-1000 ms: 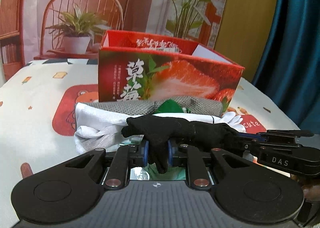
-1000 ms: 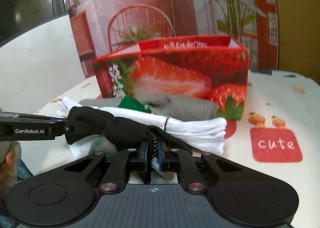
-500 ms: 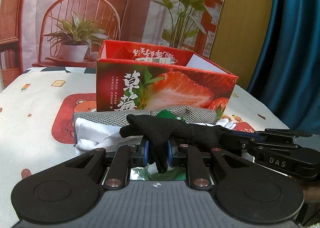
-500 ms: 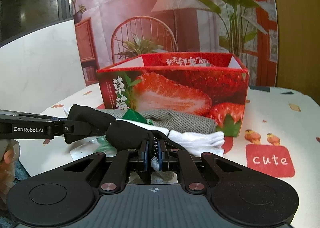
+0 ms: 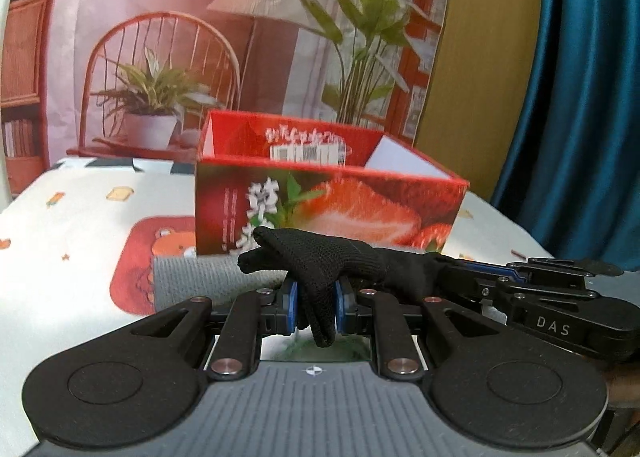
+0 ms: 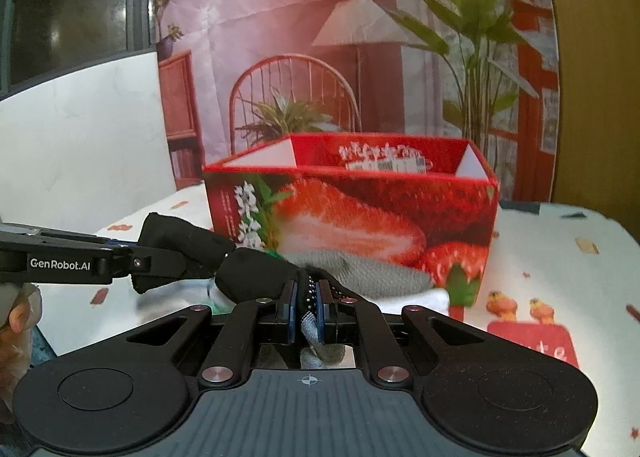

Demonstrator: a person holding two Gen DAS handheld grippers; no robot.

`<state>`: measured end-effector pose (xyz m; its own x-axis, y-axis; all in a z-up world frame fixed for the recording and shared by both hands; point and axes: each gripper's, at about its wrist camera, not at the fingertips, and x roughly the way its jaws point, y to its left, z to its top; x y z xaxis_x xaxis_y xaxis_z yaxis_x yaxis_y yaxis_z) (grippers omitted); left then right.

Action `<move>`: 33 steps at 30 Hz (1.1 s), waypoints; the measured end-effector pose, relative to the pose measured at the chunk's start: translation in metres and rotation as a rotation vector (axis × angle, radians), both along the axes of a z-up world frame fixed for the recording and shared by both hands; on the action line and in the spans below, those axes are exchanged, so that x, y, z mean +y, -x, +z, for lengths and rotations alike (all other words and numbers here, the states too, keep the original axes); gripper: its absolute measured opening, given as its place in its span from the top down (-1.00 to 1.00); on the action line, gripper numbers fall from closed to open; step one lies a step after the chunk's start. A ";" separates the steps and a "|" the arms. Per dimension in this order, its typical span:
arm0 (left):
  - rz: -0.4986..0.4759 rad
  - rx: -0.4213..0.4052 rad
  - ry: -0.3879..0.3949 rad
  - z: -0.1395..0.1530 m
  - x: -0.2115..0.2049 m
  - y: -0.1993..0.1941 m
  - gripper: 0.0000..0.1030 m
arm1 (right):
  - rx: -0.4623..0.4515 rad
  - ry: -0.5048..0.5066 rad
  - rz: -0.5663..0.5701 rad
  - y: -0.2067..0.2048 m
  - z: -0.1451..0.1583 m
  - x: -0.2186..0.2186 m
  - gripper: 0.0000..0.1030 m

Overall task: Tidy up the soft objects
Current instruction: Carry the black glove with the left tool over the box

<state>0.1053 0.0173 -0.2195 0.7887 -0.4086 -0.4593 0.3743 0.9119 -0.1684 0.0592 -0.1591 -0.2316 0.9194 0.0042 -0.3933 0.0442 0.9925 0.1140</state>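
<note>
A black knit glove [image 5: 320,261] hangs stretched between my two grippers, lifted above the table in front of the red strawberry box [image 5: 328,209]. My left gripper [image 5: 316,297] is shut on its finger end. My right gripper [image 6: 308,297] is shut on its cuff end; the glove also shows in the right wrist view [image 6: 248,273]. The open box [image 6: 360,209] stands just behind it. A grey knit cloth [image 5: 200,281] and a white cloth [image 6: 432,299] lie on the table below, at the box's foot.
The table has a white cloth with cartoon prints [image 5: 80,225]. A printed backdrop [image 5: 200,37] stands behind the box, and a blue curtain [image 5: 580,97] hangs on the right. A red "cute" patch [image 6: 536,341] is on the table at the right.
Both grippers have risen together with the black glove. The box rim and its inside have come into view, and the cloth pile has dropped lower in both views.
</note>
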 end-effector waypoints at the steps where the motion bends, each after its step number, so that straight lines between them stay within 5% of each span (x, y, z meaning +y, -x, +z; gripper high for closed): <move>1: 0.001 -0.007 0.003 0.002 0.000 0.000 0.63 | -0.011 0.004 0.001 0.000 0.004 0.000 0.83; 15: 0.018 -0.073 -0.002 0.035 -0.001 -0.010 0.63 | -0.092 0.023 0.005 -0.015 0.041 -0.005 0.83; 33: -0.014 -0.043 0.016 0.062 -0.007 -0.043 0.63 | -0.085 0.011 -0.004 -0.047 0.077 -0.027 0.83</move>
<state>0.1485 0.0104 -0.1579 0.8018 -0.4270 -0.4182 0.3943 0.9037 -0.1667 0.1057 -0.1859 -0.1547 0.9496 -0.0035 -0.3134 0.0388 0.9936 0.1063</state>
